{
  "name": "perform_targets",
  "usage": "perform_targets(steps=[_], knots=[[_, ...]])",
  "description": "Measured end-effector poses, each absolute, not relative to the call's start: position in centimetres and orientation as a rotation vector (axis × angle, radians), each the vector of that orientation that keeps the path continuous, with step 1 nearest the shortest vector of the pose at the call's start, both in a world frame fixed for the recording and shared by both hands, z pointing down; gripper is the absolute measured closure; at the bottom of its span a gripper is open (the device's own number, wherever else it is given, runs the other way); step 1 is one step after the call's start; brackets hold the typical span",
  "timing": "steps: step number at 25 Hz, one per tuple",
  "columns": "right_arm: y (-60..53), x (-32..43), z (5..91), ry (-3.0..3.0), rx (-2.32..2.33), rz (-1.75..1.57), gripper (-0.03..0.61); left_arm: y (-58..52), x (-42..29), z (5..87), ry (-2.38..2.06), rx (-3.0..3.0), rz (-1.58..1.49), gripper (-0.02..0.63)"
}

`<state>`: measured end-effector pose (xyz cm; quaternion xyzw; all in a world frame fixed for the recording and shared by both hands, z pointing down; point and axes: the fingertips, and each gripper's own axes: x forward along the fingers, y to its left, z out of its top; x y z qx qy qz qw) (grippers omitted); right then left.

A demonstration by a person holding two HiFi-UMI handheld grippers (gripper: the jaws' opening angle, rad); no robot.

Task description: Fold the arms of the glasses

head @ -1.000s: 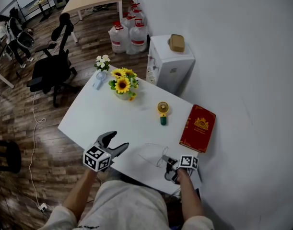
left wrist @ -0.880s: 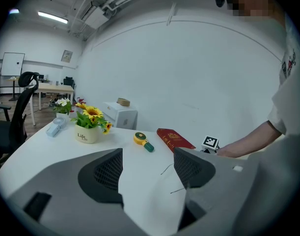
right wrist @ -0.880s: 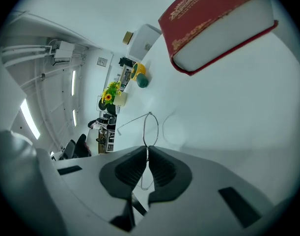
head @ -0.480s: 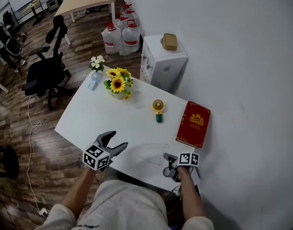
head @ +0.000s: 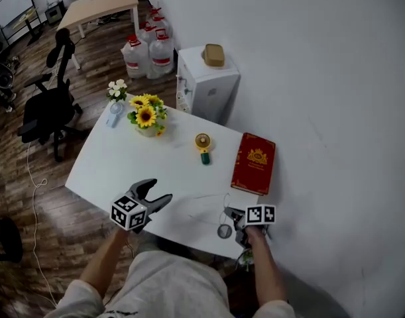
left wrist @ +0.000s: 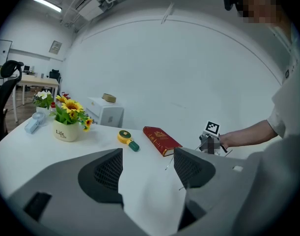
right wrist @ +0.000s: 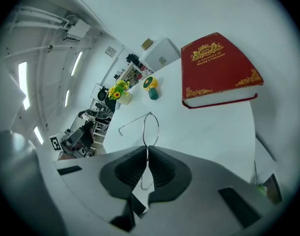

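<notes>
Right gripper (right wrist: pixel 147 153) pinching thin wire glasses (right wrist: pixel 150 126) between the lenses, left gripper (left wrist: pixel 148 167) gaping wide and empty at its nine o'clock, red book (head: pixel 253 163) lying at twelve o'clock.

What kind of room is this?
Probably an office or workroom. There is a black swivel chair, a whiteboard in the far corner, and a cluster of big water jugs like the ones offices keep for drinking water.

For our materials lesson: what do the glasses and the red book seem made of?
The glasses: probably thin silvery metal wire, judging by the hair-thin rim and arm; lenses clear. The red book: hard cover, perhaps leatherette or cloth, smooth, with gold-stamped ornament.
</notes>
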<state>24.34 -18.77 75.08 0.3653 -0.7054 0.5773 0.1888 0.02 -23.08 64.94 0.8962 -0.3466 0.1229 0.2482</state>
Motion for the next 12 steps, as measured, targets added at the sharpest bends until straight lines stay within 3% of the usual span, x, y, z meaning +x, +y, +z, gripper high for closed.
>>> perform_targets(steps=[12], knots=[[-16.0,23.5,72.5,-2.027,0.965,1.574,0.560,-19.9,7.0,65.8,-0.450,2.394,0.330,0.300]])
